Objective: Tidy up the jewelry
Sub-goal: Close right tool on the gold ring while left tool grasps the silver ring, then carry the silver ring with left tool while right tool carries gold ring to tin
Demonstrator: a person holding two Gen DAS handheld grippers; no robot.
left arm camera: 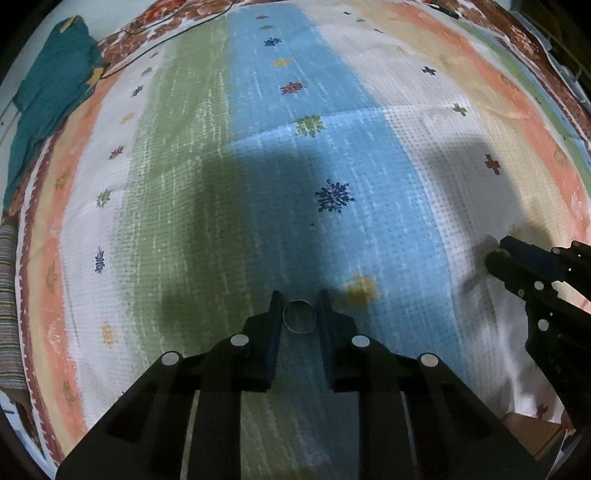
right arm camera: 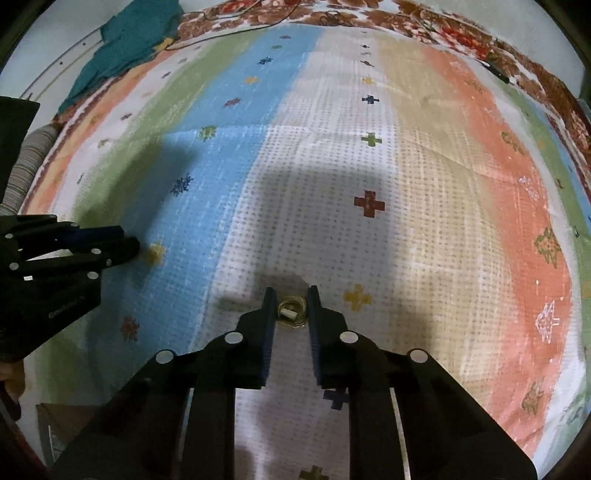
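A thin silver ring (left arm camera: 299,317) lies on the blue stripe of the striped bedspread (left arm camera: 258,147), and my left gripper (left arm camera: 300,300) is shut on it, one pad against each side. A small gold piece of jewelry (right arm camera: 291,312), coiled with a pale bit in its middle, rests on the white stripe. My right gripper (right arm camera: 291,293) is shut on that piece. Both grippers point steeply down at the bed. The right gripper (left arm camera: 496,254) shows at the right edge of the left wrist view, and the left gripper (right arm camera: 125,240) at the left edge of the right wrist view.
A teal cloth (left arm camera: 51,92) lies crumpled at the far left corner, with a thin dark cable (left arm camera: 166,37) beside it. A floral sheet (right arm camera: 480,33) borders the far side. A brown cardboard box (left arm camera: 532,432) sits low between the two grippers. A striped fabric roll (left arm camera: 7,295) lies at the left edge.
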